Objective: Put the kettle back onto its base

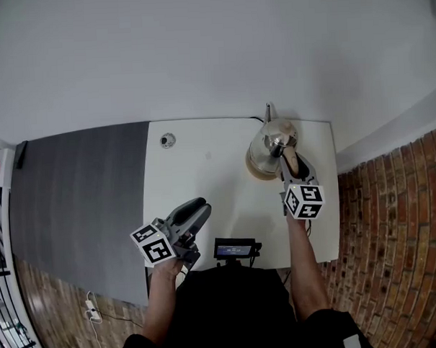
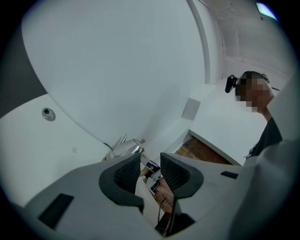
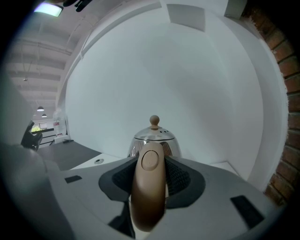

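Observation:
A shiny steel kettle (image 1: 269, 147) with a tan handle and a wooden lid knob stands at the back right of the white table (image 1: 203, 170). A tan ring (image 1: 255, 174) shows under its body; I cannot tell whether that is the base. My right gripper (image 1: 293, 168) is shut on the kettle's handle (image 3: 149, 187), which fills the space between the jaws of the right gripper (image 3: 150, 174). My left gripper (image 1: 196, 212) hovers near the table's front edge, well apart from the kettle (image 2: 124, 149). The jaws of the left gripper (image 2: 150, 172) stand narrowly open and hold nothing.
A round cable hole (image 1: 167, 140) sits at the table's back left. A black device (image 1: 236, 248) is clamped at the front edge. A cord (image 1: 257, 119) runs behind the kettle to the white wall. Dark grey flooring (image 1: 82, 197) lies left, brick flooring (image 1: 393, 220) right.

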Motion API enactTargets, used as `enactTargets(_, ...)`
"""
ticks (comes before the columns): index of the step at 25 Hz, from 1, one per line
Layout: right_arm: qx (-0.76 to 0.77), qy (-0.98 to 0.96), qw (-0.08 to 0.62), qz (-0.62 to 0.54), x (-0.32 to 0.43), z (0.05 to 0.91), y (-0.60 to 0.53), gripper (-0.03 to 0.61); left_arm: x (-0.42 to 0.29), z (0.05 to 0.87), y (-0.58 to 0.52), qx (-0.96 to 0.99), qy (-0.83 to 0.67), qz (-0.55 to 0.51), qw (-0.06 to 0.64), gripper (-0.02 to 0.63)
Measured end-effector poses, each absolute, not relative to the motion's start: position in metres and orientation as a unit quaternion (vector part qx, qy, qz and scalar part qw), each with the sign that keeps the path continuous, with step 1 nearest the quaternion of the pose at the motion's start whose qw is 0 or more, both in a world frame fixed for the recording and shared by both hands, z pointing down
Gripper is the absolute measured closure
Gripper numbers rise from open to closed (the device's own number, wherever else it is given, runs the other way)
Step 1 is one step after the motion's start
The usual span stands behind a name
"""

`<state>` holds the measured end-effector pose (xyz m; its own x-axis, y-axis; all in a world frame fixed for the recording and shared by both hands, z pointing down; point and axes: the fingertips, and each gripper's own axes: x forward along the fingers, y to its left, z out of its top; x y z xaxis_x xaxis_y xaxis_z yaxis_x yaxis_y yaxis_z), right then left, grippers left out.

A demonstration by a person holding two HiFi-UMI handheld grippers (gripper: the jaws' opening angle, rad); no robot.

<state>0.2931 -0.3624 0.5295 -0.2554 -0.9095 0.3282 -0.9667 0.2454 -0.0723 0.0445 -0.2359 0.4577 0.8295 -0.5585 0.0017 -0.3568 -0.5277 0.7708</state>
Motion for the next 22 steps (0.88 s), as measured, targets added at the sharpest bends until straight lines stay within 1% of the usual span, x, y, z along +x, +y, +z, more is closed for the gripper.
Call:
enactTargets(16, 0.612, -0.768, 0.130, 0.137, 0.286, 0.535, -0.345, 0.427, 0.042, 0.457, -0.232, 0.865, -0.267, -0.125, 0.406, 0.466)
enactTargets(22, 0.607, -0.770, 0.149, 0.128, 0.282, 0.539, -0.338, 0.427, 0.043, 0.459, -0.231, 0.864, -0.269, -0.125, 0.407, 0.466)
